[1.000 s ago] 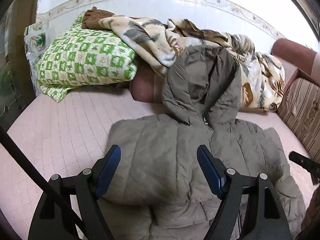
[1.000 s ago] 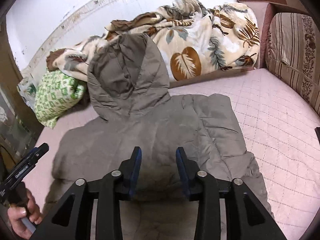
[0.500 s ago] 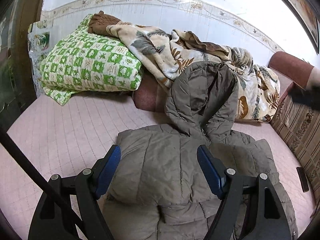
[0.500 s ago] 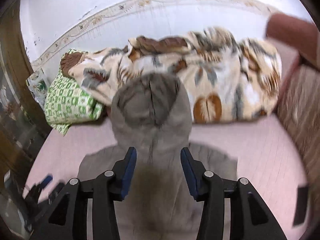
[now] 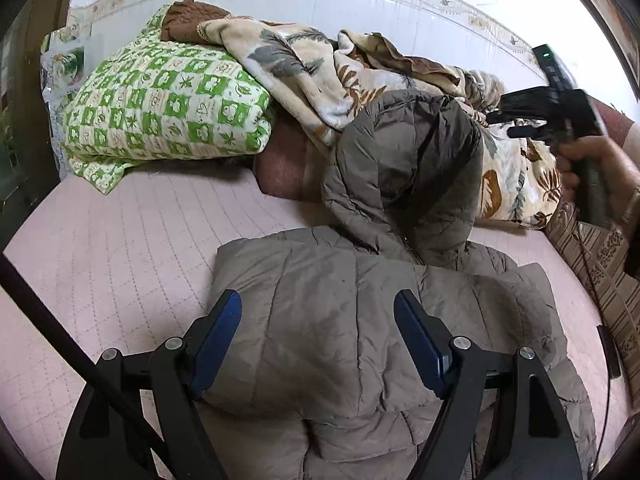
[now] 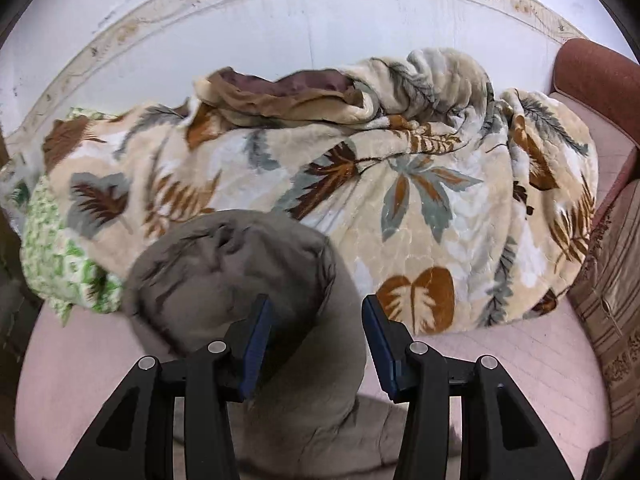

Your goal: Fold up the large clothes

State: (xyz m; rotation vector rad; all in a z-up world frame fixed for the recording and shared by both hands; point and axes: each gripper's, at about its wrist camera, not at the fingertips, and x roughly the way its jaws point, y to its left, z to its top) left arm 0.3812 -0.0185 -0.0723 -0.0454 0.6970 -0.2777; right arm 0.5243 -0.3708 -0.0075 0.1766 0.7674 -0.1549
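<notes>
White tiled wall [image 5: 320, 12] runs behind the bed, with a decorative floral border strip [image 6: 120, 32] curving along its upper part; light is even and diffuse. Bed covered by a pale pink quilted sheet [image 5: 120, 248]; against the wall lie a green-and-cream checked pillow [image 5: 168, 108] and, overlapping its top, a rumpled beige blanket [image 6: 400, 208] with brown and grey leaf print. Reddish-brown upholstered headboard or armrest [image 6: 596, 76] at the right end, a striped brown cushion [image 6: 616, 272] below it; dark wooden frame [image 5: 24, 100] at far left.
</notes>
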